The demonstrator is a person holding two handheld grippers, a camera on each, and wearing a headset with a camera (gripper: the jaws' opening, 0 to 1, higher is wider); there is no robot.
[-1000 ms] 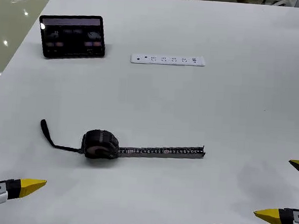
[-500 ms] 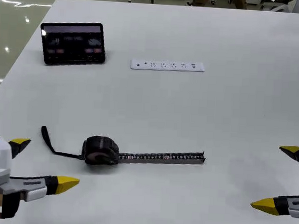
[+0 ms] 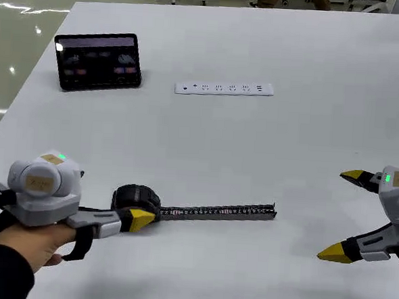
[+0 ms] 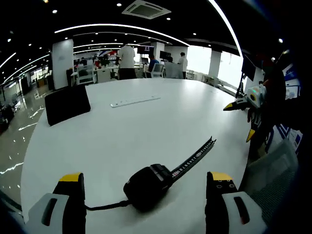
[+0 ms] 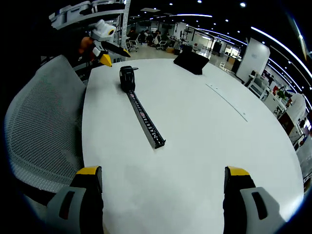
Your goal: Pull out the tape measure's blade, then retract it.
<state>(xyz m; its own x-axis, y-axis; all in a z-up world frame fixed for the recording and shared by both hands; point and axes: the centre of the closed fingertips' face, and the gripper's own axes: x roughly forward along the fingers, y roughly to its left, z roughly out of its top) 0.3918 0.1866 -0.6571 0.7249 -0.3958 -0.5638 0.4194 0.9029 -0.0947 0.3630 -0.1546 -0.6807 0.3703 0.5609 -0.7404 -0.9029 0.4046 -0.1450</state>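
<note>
Black tape measure [image 3: 135,201] sits near our edge of the white table [image 3: 268,140], blade [image 3: 219,210] partly out and lying flat toward the right. Our left gripper [image 4: 146,177] straddles the tape measure, jaws spread, nothing pinched, probably to pin it. Our right gripper [image 3: 341,214] hangs spread wide, well apart from the blade's tip, aimed inward.

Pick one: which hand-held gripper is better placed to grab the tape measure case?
Left. The left hand-held gripper has its open jaws either side of the tape measure case. The right hand-held gripper sits open beyond the blade's far end.
</note>
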